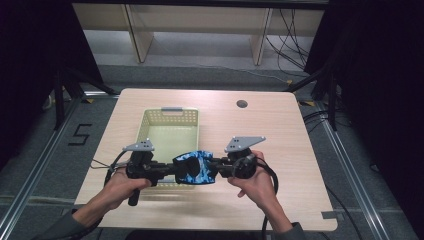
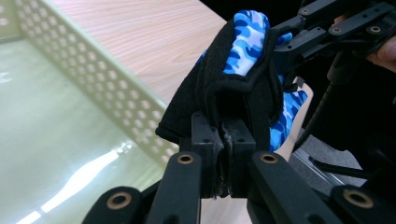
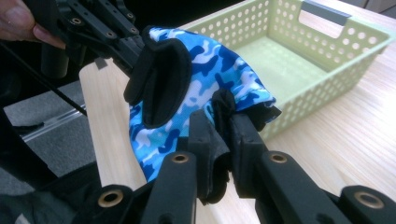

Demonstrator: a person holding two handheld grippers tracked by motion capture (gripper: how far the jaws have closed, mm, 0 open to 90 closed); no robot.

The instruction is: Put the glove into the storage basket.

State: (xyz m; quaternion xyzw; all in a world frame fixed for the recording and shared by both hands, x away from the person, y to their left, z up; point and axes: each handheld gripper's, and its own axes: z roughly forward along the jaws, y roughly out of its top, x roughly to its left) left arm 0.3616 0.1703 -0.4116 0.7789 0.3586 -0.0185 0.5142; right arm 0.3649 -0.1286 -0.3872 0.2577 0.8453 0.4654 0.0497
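I had the left tool (image 1: pixel 167 171) clamped on one edge of the blue camouflage glove (image 1: pixel 196 168), and the right tool (image 1: pixel 214 166) clamped on the opposite edge, so the glove hung between the two, clear of the counter (image 1: pixel 280 150). From the high view it sat over the near end of the pale green basket (image 1: pixel 150 120), just about above the basket's near rim, with my hands in close on either side.

In the left gripper view my jaws were pinched tight on the black trim of the glove (image 2: pixel 243 60), the fabric bunched up right in front of the pads, and the other tool (image 2: pixel 327 28) gripped the far edge up in the corner. The perforated wall of the basket (image 2: pixel 93 79) ran off to one side below, with its floor shining under the light.

In the right gripper view my jaws were shut on a fold of black edging, the blue and white patterned fabric (image 3: pixel 205 74) spread out beyond them towards the left tool (image 3: pixel 93 28), which held the far end. A black padded flap (image 3: pixel 161 79) lay folded over the pattern. The basket (image 3: pixel 327 56) stood behind, its grey handle (image 3: pixel 324 10) at the far end, resting on the wooden counter (image 3: pixel 355 135).
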